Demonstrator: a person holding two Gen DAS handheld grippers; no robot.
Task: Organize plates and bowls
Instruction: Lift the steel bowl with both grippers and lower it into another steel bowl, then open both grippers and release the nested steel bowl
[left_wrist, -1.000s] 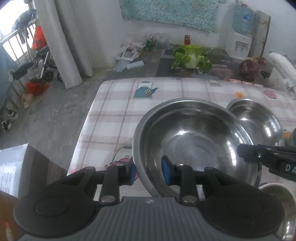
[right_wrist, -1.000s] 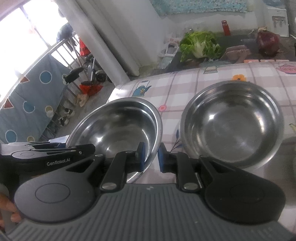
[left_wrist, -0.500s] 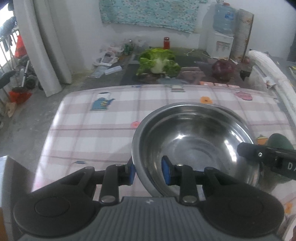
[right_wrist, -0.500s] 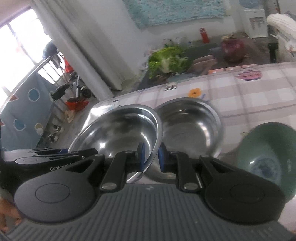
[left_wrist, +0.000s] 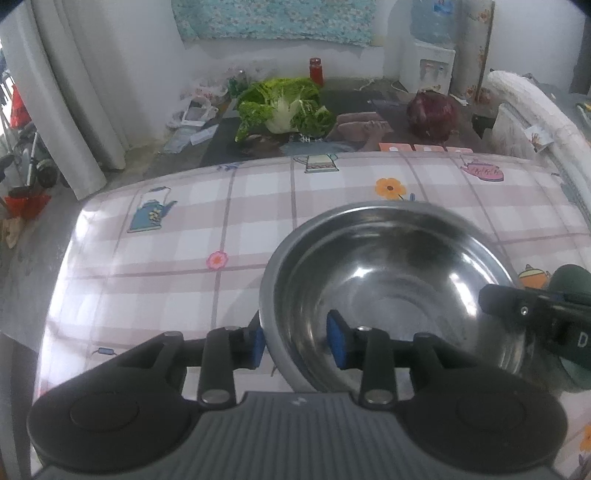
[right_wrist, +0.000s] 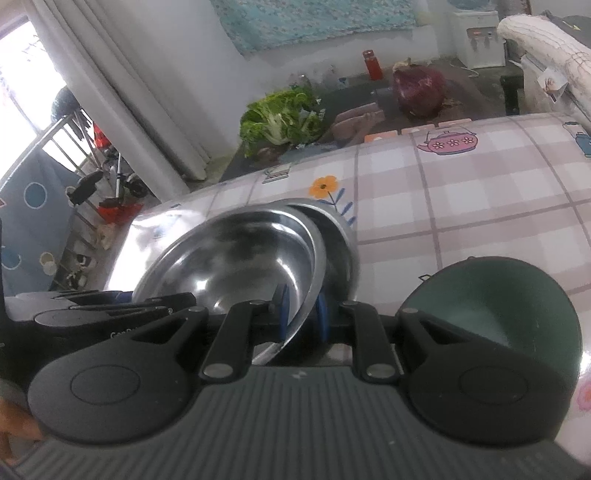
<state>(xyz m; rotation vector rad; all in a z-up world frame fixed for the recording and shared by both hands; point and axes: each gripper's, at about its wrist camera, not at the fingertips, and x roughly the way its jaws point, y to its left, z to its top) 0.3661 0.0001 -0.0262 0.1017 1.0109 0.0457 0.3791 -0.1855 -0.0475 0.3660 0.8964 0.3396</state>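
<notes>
Both grippers hold one large steel bowl by its rim. My left gripper is shut on the near-left rim. My right gripper is shut on the right rim of the same bowl. The held bowl sits tilted over a second steel bowl on the checked tablecloth, and covers most of it. A dark green bowl stands just right of them; its edge shows in the left wrist view.
The table's far edge runs behind the bowls. Beyond it on the floor lie a leafy cabbage, a red cabbage, and a red jar. A curtain hangs at the left.
The held steel bowl has moved right with both grippers and now overlaps the second steel bowl. The green bowl has come closer on the right.
</notes>
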